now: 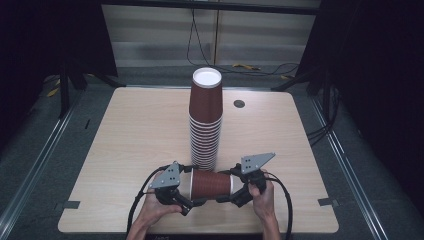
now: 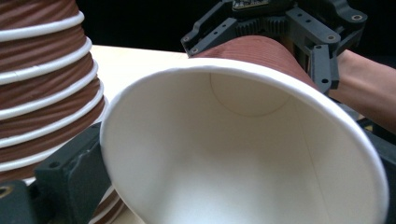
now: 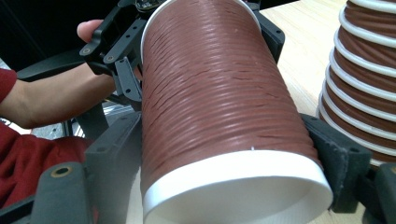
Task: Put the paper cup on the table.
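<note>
A brown ribbed paper cup (image 1: 211, 184) hangs on its side above the table's front edge, between my two grippers. Its white mouth (image 2: 243, 154) faces my left gripper (image 2: 229, 186), whose jaws flank the round, unsqueezed rim; this gripper is open. My right gripper (image 3: 226, 158) is shut on the cup's base end (image 3: 215, 102), one jaw pressed to each side. In the high view my left gripper (image 1: 189, 190) sits at the cup's left end and my right gripper (image 1: 232, 185) at its right end. A tall stack of upside-down brown cups (image 1: 206, 120) stands just behind.
The stack (image 2: 42, 84) is close beside the held cup, a few centimetres from it (image 3: 364, 70). The wooden table (image 1: 130, 130) has a small black round grommet (image 1: 239, 103) at the back. Dark stands and cables (image 1: 260, 67) lie on the floor behind.
</note>
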A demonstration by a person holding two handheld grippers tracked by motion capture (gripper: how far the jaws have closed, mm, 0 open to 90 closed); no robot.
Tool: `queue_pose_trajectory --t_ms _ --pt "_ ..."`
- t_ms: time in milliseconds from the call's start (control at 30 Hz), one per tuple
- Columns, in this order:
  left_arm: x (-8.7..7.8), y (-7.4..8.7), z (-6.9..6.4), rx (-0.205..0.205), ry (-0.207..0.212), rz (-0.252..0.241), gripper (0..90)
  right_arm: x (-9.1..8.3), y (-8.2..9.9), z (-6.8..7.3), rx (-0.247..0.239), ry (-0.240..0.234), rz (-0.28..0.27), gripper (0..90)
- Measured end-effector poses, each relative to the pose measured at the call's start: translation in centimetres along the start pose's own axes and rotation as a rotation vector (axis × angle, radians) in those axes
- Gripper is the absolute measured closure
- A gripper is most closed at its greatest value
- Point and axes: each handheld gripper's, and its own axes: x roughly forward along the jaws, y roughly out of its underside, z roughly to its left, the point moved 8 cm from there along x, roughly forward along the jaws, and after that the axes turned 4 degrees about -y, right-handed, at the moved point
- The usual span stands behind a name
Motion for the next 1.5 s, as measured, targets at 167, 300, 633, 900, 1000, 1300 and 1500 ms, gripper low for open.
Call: queue_pose_trajectory --t_ms 167,300,633,900,1000,1300,1500 --pt "-0.4 -0.1 -0.1 0.0 0.022 0.008 3.8 0.1 0.1 0.1 -0.002 -0.018 -0.006 20.0" --pt "-0.9 -0.3 -0.1 0.01 0.016 0.013 5.6 0.2 0.1 0.0 -0.001 -0.001 0.001 14.7" --pt "-1.4 -0.3 0.1 0.006 -0.011 0.025 5.5 0.0 0.2 -0.4 -0.005 0.038 -0.005 13.4" --pt "-1.8 -0.2 0.5 -0.015 -0.03 0.033 5.2 -0.8 0.1 -0.7 -0.007 0.121 -0.067 13.5" --pt "-2.0 -0.1 0.8 -0.014 -0.045 0.048 5.2 -1.0 0.3 -0.8 0.0 0.138 -0.083 13.6" --pt "-2.3 0.2 1.3 -0.015 -0.084 0.09 5.1 -2.2 0.7 -1.2 0.018 0.228 -0.131 13.4" --pt "-2.7 0.6 1.6 -0.02 -0.106 0.112 4.9 -3.0 1.1 -1.5 0.04 0.301 -0.183 13.4"
